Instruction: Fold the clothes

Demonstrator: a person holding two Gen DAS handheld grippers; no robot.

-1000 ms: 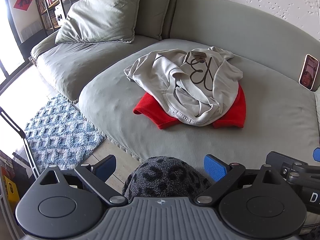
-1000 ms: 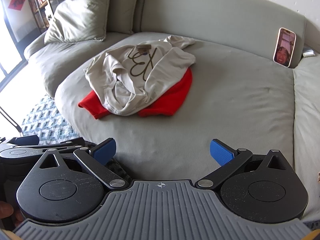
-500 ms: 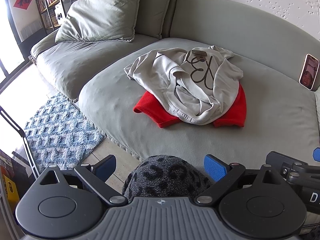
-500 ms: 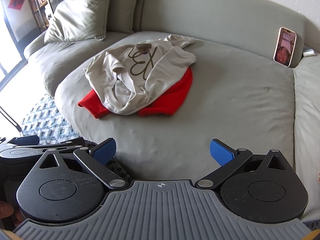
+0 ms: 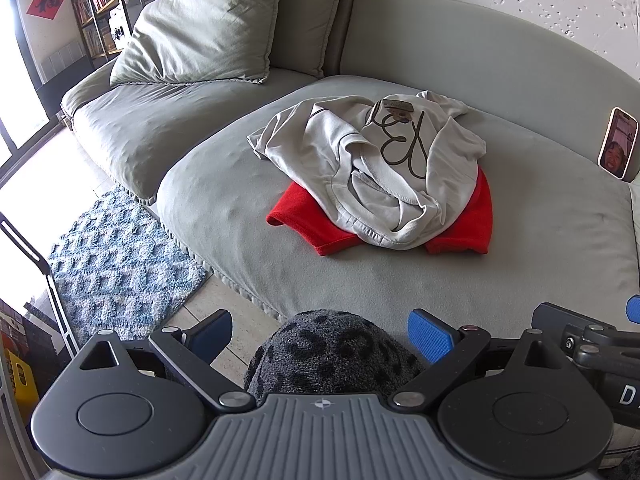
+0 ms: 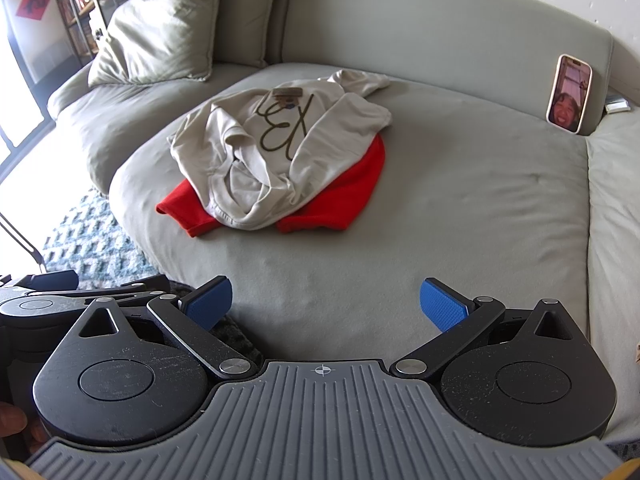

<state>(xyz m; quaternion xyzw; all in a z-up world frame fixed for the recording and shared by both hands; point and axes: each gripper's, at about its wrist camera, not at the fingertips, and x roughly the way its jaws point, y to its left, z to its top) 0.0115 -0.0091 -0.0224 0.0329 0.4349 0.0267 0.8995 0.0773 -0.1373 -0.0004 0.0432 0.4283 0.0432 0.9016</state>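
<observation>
A crumpled beige sweatshirt (image 5: 380, 168) with a dark looped print lies on top of a red garment (image 5: 304, 220) on the grey sofa seat (image 5: 224, 184). Both show in the right wrist view too, the sweatshirt (image 6: 280, 148) over the red garment (image 6: 344, 196). My left gripper (image 5: 320, 336) is open and empty, held well short of the clothes above a dark spotted fabric (image 5: 332, 352). My right gripper (image 6: 326, 304) is open and empty over the seat's front part, apart from the clothes.
A phone (image 5: 617, 143) leans on the sofa back at the right, also in the right wrist view (image 6: 569, 94). A large grey cushion (image 5: 208, 28) stands at the back left. A blue patterned rug (image 5: 116, 256) lies on the floor by the sofa edge.
Both grippers have crept very slightly; the clothes have not moved and both grippers stay open.
</observation>
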